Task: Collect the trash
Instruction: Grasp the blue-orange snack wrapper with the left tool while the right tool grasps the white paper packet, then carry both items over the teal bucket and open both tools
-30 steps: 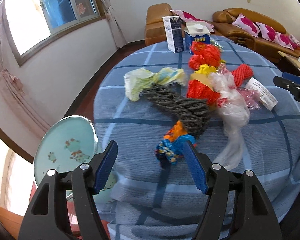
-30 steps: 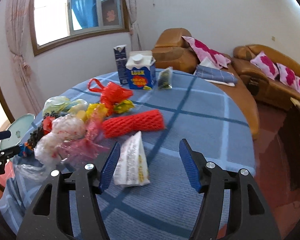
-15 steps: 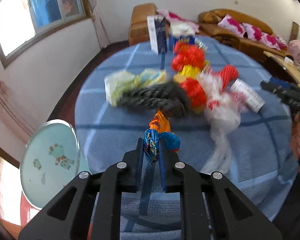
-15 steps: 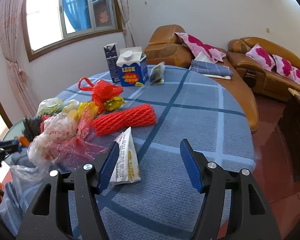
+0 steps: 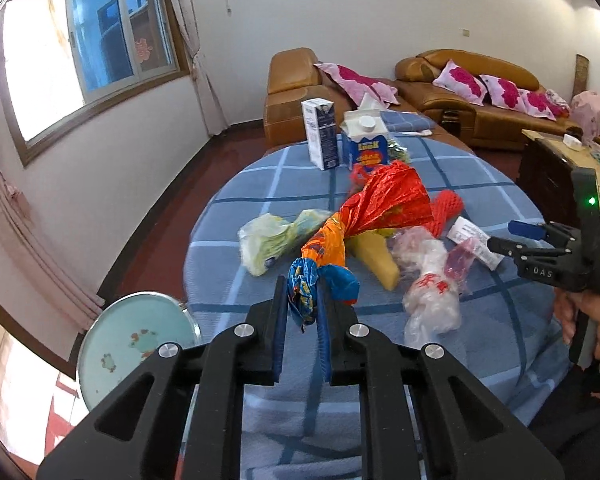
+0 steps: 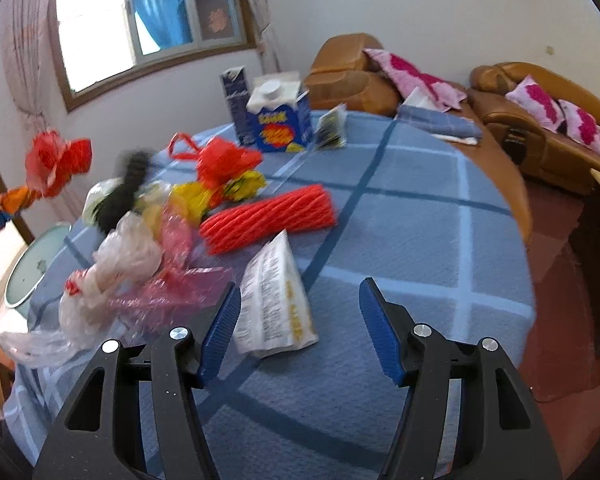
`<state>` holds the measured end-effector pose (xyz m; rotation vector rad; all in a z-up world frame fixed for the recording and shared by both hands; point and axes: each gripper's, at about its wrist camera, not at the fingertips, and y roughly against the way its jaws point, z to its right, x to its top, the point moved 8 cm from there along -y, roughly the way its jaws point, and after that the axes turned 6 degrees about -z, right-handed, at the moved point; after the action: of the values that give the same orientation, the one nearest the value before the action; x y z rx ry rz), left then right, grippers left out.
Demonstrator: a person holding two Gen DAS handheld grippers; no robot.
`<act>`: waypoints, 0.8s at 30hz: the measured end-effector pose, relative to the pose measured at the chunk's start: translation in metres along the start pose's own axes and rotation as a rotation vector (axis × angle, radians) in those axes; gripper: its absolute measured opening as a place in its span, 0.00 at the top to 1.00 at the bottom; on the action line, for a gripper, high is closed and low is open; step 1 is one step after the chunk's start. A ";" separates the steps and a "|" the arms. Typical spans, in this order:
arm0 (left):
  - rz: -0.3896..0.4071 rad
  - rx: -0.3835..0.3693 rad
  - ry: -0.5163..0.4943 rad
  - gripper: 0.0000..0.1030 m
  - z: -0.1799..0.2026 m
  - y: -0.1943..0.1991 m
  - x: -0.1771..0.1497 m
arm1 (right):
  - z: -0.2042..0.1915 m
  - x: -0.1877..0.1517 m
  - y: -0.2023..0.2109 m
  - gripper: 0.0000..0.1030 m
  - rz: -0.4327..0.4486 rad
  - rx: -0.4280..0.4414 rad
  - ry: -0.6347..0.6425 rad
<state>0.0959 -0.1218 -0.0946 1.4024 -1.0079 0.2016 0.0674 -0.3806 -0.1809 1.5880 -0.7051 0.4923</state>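
tablecloth [image 6: 400, 208] blue, checked; foam net [image 6: 268, 218] red; carton [image 6: 282, 126] blue, yellow print

- left gripper [image 5: 303, 312]: jaws were wide apart a second ago, now clamped on blue twisted end of the foil wrapper [image 5: 332, 248].
- wrapper lay on the blue checked tablecloth [image 5: 480, 336] under the black mesh bundle [image 6: 124, 192]; now raised, orange and red part trailing toward 1 o'clock.
- from right wrist view, red end [image 6: 58, 164] hangs in air at 9 o'clock, off the pile.
- mesh bundle shifted, blurred.
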 end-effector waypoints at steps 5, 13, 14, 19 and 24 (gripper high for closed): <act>-0.034 0.048 0.007 0.87 -0.024 -0.004 -0.016 | -0.012 -0.007 -0.014 0.56 -0.071 0.012 0.045; -0.069 0.118 0.080 0.87 -0.070 -0.004 -0.042 | -0.021 -0.013 -0.016 0.86 -0.101 0.068 0.073; -0.068 0.128 0.090 0.87 -0.076 -0.004 -0.043 | -0.021 -0.013 -0.015 0.86 -0.098 0.066 0.073; -0.050 0.185 0.139 0.87 -0.100 0.003 -0.046 | -0.016 -0.005 -0.001 0.87 -0.045 0.035 0.061; -0.067 0.240 0.219 0.87 -0.127 0.002 -0.050 | -0.013 0.020 0.023 0.87 0.041 0.001 0.038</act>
<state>0.1233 0.0108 -0.1076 1.5902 -0.7727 0.4288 0.0669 -0.3719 -0.1484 1.5641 -0.7103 0.5519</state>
